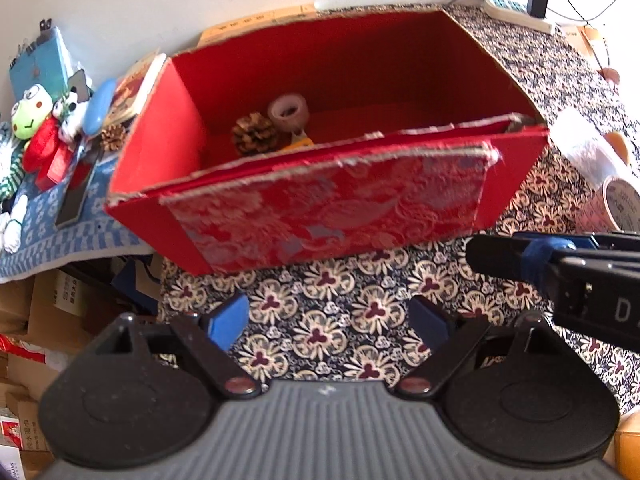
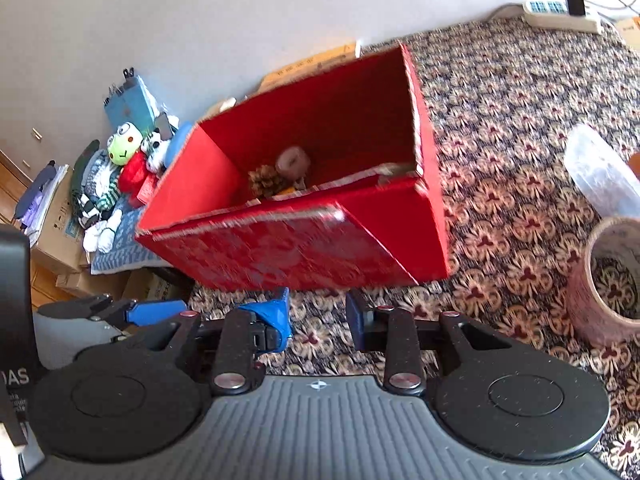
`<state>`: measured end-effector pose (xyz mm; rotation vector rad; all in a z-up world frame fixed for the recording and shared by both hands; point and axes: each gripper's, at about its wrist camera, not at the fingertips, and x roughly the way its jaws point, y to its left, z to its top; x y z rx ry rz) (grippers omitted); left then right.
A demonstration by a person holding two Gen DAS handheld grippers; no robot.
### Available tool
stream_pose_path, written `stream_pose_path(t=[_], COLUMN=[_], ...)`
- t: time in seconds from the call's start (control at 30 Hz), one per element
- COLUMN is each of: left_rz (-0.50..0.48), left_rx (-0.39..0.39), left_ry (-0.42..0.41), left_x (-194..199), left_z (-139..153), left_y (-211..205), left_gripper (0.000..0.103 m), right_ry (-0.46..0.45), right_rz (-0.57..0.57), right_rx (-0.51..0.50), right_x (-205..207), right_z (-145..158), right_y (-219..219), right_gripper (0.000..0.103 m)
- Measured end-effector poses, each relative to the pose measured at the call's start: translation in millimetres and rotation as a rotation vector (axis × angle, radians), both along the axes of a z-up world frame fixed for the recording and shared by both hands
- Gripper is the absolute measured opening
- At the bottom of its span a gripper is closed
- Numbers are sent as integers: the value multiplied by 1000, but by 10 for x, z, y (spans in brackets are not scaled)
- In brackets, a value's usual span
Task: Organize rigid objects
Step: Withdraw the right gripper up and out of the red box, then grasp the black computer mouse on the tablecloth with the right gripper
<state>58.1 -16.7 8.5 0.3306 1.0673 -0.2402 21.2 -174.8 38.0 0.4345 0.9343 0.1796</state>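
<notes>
both claws are hovering empty in front of the red box. left gripper, bottom centre of the left wrist view, is spread wide with nothing between the blue pads. right gripper, bottom centre of the right wrist view, is parted about halfway, also holding nothing.

task things: the red box is sitting centre frame in both views on the floral cloth. already lying inside it at the back left: a pine cone, a grey tape roll just beside it, plus a small yellow item i can't identify. still outside: a big patterned tape roll at the right edge of the right wrist view, with a clear plastic piece above it, and a second pine cone at the left of the left wrist view beside the plush toys.

handling, my judgement: the tape roll is looking light and stiff, with a smooth outer face that may be slippery; pinching across the wall, one finger inside the core, is looking safest. pine cones are light, brittle at the scales, so a gentle squeeze across the middle. the box is thin card, walls probably flexing, better not gripped by the rim.

writing: the tape roll print is too small to read. partial letters on the gripper bodies only, "d" at the right of the left wrist view, "das" at the lower left of the right wrist view. cardboard boxes at lower left are carrying print i can't make out.
</notes>
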Motion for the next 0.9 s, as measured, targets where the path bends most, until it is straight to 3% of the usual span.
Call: stream_pose_path(t=[0.67, 0.9], left_rz=[-98, -182], left_rx=[22, -84], left_ry=[73, 135], left_x=[-101, -172], left_z=[-288, -380], left_y=[-465, -547], left_gripper=[90, 91], right_ry=[72, 114], right_rz=[-46, -101], right_rx=[42, 57], right_x=[-215, -324], right_z=[-203, -340], right_y=[-473, -753], right_gripper=[14, 14])
